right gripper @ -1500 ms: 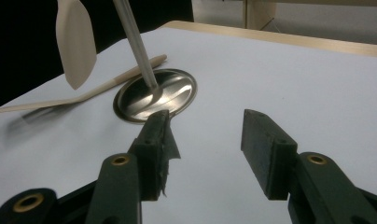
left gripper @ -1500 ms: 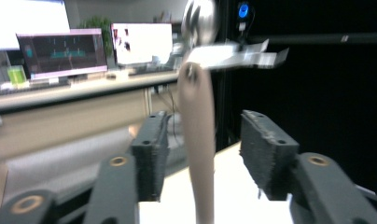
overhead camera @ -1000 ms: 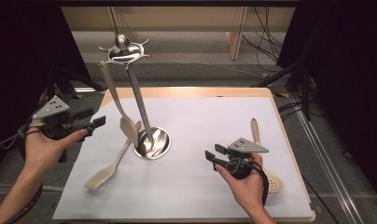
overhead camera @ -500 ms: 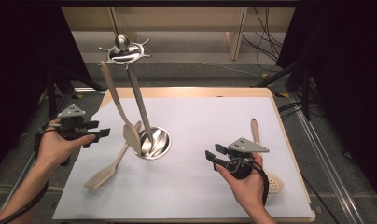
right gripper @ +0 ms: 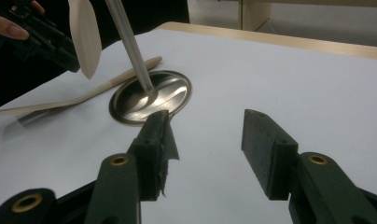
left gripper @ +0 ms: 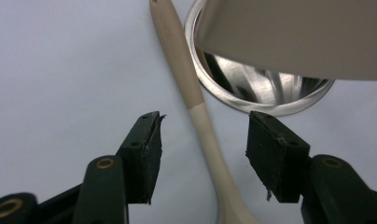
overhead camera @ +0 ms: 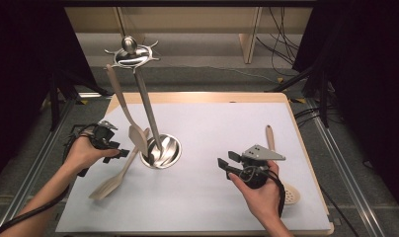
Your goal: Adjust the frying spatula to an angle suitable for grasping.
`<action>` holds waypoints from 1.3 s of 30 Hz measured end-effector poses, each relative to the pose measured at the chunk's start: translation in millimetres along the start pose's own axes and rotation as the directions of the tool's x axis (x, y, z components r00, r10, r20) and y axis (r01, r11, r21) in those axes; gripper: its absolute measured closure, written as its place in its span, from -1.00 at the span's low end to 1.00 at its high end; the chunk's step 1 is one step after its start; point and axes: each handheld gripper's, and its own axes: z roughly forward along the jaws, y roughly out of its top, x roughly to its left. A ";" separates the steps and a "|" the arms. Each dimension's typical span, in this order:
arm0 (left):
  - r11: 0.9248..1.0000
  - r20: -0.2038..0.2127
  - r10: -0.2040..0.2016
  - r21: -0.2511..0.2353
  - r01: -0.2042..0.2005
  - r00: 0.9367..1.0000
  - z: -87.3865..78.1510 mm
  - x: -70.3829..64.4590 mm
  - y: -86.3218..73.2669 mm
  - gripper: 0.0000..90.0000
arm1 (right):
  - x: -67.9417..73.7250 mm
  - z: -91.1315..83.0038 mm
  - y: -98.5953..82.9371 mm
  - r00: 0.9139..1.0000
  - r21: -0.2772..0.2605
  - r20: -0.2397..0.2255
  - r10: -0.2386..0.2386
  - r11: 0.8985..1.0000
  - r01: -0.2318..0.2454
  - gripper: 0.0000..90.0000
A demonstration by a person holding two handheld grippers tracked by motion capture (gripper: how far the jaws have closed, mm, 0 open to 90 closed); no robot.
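The spatula handle [left gripper: 196, 100] lying on the bench is straddled by the left tool [left gripper: 203, 149], jaws apart; closing is judged next.

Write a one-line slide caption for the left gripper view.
Open left gripper straddles the beige spatula handle lying beside the steel stand base.

A spatula [overhead camera: 113, 178] lies on the table [overhead camera: 212, 123], left of the stand's base [overhead camera: 164, 152]. A spoon [overhead camera: 279, 168] lies far right.
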 end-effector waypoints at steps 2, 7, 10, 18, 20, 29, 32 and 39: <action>0.999 0.011 -0.007 0.034 0.006 1.000 4.5 -1.4 -0.4 0.01 | 0.3 -0.2 -0.6 1.000 0.007 0.005 -0.007 1.000 0.007 0.17; 0.991 0.014 -0.015 0.130 0.013 1.000 14.9 -5.0 -1.7 0.03 | 0.1 1.4 -1.6 1.000 0.004 -0.014 0.008 1.000 -0.008 0.17; 0.985 0.020 -0.043 0.165 0.040 0.999 21.7 -6.5 -2.3 0.09 | 1.8 1.0 -1.7 1.000 0.009 -0.007 0.023 1.000 -0.023 0.18; 0.964 0.003 -0.150 0.223 0.146 0.989 36.1 -15.7 -2.6 0.22 | 0.6 3.2 -1.9 1.000 0.007 -0.024 -0.014 1.000 0.014 0.18; 0.961 -0.032 -0.146 0.233 0.149 0.989 40.1 -17.1 -2.9 0.27 | -0.4 3.1 -2.0 1.000 0.010 -0.014 -0.027 1.000 0.027 0.18; 0.951 -0.068 -0.081 0.293 0.098 0.994 46.3 -16.1 0.9 0.51 | 1.3 3.4 -3.3 1.000 0.027 -0.022 0.006 1.000 -0.006 0.18; 0.949 -0.075 -0.076 0.301 0.095 0.994 46.8 -16.6 1.6 0.57 | 3.1 1.8 -3.2 1.000 0.038 -0.018 0.022 0.999 -0.021 0.18; 0.940 -0.104 -0.125 0.306 0.151 0.987 46.5 -17.1 2.2 0.67 | 1.4 1.3 -3.3 1.000 0.036 -0.020 0.005 0.999 -0.005 0.18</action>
